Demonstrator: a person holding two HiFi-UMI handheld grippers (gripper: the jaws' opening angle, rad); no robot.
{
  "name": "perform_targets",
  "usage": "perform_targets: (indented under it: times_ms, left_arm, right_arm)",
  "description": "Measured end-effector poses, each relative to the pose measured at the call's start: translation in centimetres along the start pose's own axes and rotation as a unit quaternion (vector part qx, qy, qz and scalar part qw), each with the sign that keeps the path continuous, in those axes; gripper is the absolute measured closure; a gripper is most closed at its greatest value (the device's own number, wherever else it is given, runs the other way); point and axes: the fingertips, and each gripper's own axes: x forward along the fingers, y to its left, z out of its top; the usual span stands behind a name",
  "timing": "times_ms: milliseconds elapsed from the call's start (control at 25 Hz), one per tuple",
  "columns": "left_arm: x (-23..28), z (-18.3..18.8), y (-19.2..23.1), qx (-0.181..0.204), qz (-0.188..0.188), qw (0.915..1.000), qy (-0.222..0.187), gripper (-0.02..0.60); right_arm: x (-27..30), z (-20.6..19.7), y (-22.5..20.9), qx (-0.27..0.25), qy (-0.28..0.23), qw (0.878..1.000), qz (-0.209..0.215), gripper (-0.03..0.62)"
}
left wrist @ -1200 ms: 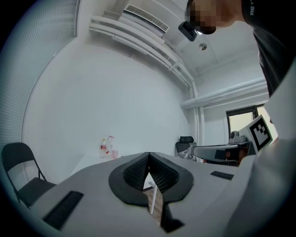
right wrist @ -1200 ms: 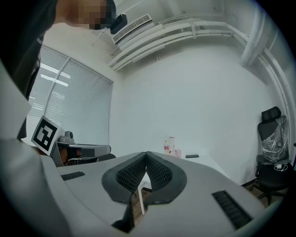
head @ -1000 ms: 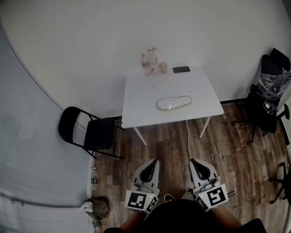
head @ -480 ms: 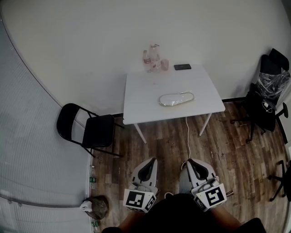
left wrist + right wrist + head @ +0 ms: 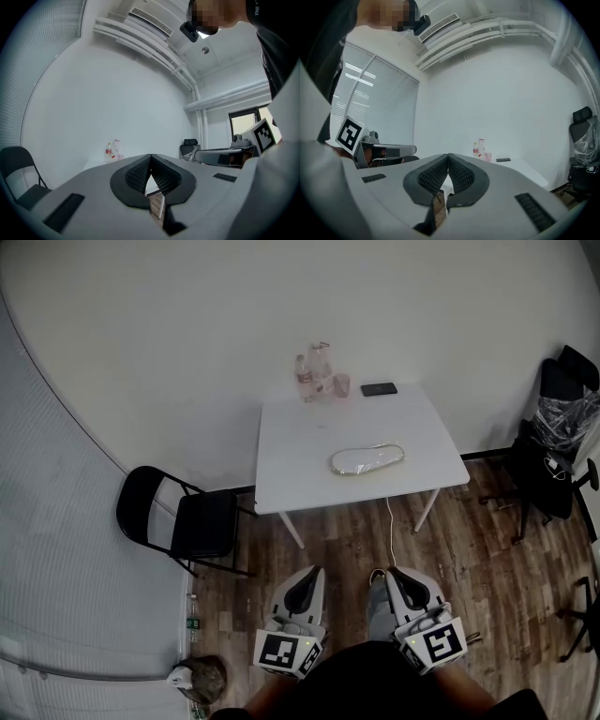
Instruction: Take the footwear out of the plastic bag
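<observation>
A pale shoe in a clear plastic bag (image 5: 367,460) lies on the white table (image 5: 291,474), near its front edge. Both grippers hang low in the head view, well short of the table over the wood floor. My left gripper (image 5: 308,574) is shut with nothing in it, its jaws meeting at the tips in the left gripper view (image 5: 150,159). My right gripper (image 5: 397,575) is likewise shut and empty, as the right gripper view (image 5: 448,159) shows. Both point level toward the table.
Bottles and a pink cup (image 5: 319,376) and a black phone (image 5: 379,389) sit at the table's far edge. A black folding chair (image 5: 183,521) stands left of the table, an office chair with plastic wrap (image 5: 561,442) at right. A white cable (image 5: 390,531) hangs from the table. A small bag (image 5: 197,676) lies on the floor at lower left.
The table and bag sit slightly lower in the head view than before, and the grippers have shifted a little. Both jaws stay shut.
</observation>
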Motion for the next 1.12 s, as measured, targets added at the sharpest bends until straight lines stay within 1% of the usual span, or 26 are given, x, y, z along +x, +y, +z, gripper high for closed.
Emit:
perform_targets:
  times_ms: [160,600,760,880,1120]
  left_arm:
    - [3.1,-0.1,1.8,0.001,-0.005,0.9999,0.011,0.560]
    - [10.4,-1.6,4.3,-0.007,-0.016,0.9991,0.038,0.560]
    - [13.4,-1.9,5.4,-0.013,-0.017,0.9985,0.050,0.560]
    - [15.7,-2.0,5.6,-0.009,-0.023,0.9983,0.053,0.560]
    - [20.4,-2.2,6.5,-0.008,-0.013,0.9977,0.065,0.560]
  right_arm:
    - [3.1,-0.3,-2.2,0.006,0.009,1.000,-0.003,0.577]
    - [7.9,-2.7,-8.0,0.010,0.034,0.999,-0.017,0.577]
    - [10.3,-2.5,-10.4,0.005,0.039,0.999,-0.017,0.577]
    - [11.6,-2.2,-12.2,0.013,0.033,0.999,-0.016,0.577]
    - [14.4,-3.1,-16.4,0.021,0.045,0.999,-0.016,0.577]
